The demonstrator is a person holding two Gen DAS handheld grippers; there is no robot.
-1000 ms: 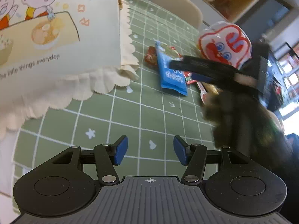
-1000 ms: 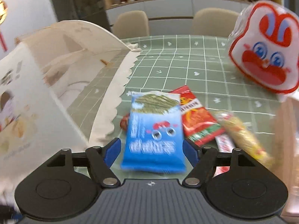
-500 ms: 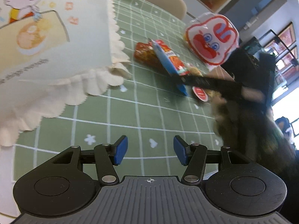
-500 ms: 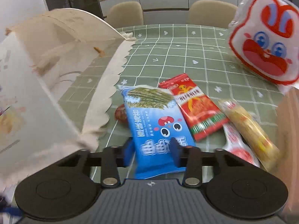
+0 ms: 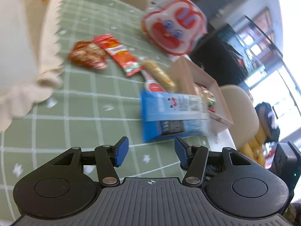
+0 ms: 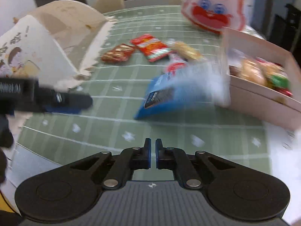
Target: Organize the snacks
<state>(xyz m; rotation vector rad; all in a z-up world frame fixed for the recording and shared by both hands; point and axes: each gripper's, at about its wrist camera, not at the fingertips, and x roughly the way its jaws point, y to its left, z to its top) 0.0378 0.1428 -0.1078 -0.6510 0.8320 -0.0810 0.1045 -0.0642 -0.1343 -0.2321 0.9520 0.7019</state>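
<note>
A blue snack packet (image 5: 173, 114) (image 6: 180, 92) lies tilted and blurred against the near side of the pink cardboard box (image 5: 214, 86) (image 6: 263, 98); whether it has settled I cannot tell. My right gripper (image 6: 153, 155) is shut, pulled back from the packet, with nothing between its pads. My left gripper (image 5: 151, 151) stands open and empty over the green cloth, just short of the packet. One of its fingers (image 6: 65, 101) shows at the left of the right wrist view. The box holds several wrapped snacks.
On the green checked cloth (image 5: 90, 113) lie a dark red packet (image 5: 86, 55), a red strip packet (image 5: 120, 54), a yellow roll (image 5: 160, 73) and a small red-white packet (image 5: 152, 83). A rabbit-face bag (image 5: 173, 24) stands behind. A cream scalloped bag (image 5: 24, 43) fills the left.
The right gripper closed on the blue packet and carried it right toward the box; now the packet is out of the jaws, which are shut empty. The left view swung right.
</note>
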